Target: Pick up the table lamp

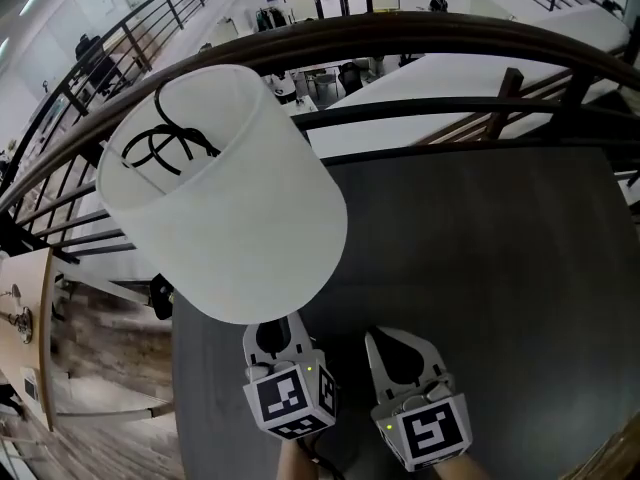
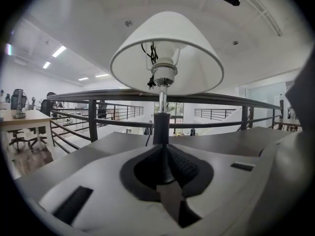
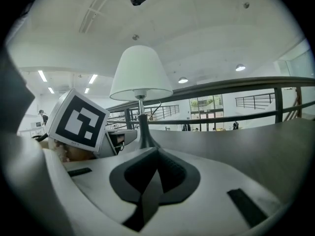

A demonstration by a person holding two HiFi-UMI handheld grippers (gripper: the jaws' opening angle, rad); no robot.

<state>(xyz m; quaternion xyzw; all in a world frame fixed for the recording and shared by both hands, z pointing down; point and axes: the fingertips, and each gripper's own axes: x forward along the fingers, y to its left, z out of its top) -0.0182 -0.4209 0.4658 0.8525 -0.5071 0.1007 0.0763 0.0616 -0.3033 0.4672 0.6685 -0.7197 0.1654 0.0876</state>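
Left hand-held gripper: jaws opening, pads seemingly against the table lamp stem. Right hand-held gripper: closed, empty. I judge the lamp standing on the desk; lift outstanding.

1. Left tongs: jaws opening, pads close about the dark stem of the table lamp.
2. Lamp upright; white shade seen from below, black cord hanging inside by the socket.
3. Grey desk under the tongs.
4. Dark railing runs along beyond the desk.
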